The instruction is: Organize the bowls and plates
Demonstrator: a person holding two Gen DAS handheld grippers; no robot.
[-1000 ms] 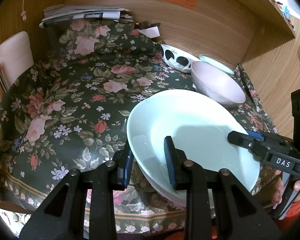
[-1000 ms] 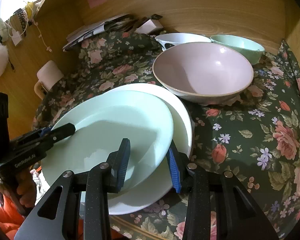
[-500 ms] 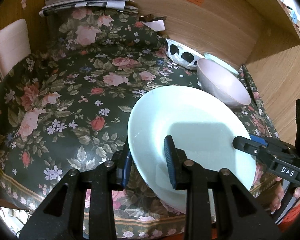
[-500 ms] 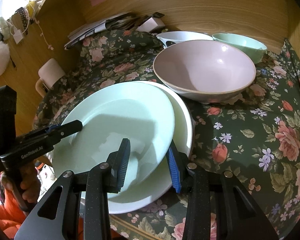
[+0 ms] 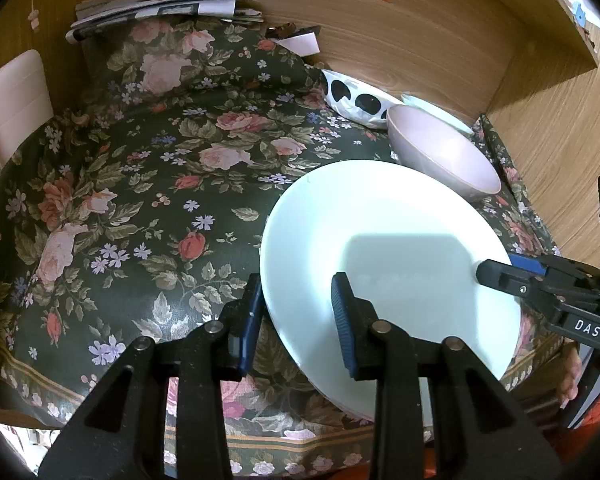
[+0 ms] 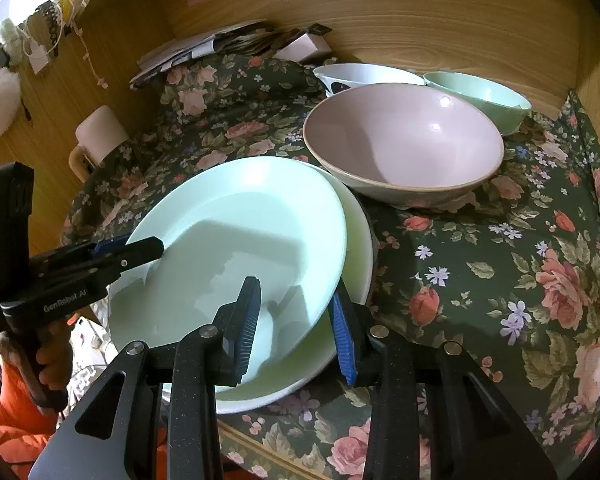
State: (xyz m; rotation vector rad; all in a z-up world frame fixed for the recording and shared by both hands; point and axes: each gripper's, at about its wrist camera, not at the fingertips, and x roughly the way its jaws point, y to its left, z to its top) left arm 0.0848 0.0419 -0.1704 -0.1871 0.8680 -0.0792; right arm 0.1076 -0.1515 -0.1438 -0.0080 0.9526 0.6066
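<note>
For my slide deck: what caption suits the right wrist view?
Both grippers grip a pale green plate tilted over a white plate, pink bowl behind.

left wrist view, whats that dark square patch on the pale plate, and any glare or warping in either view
Left wrist view: the patch is a shadow on the pale green plate, not a stain; fisheye bends the wooden wall. Right wrist view: a similar shadow on the plate, a small glare spot in the pink bowl, dark corners.

both tools are matte black plastic with ribbed blue pads on the fingers and silver screw heads along the arms. the left tool (image 6: 140, 250) bears white lettering "genrobot.ai", the right tool (image 5: 500, 268) "das". an orange sleeve (image 6: 4, 432) shows at the frame edge.
</note>
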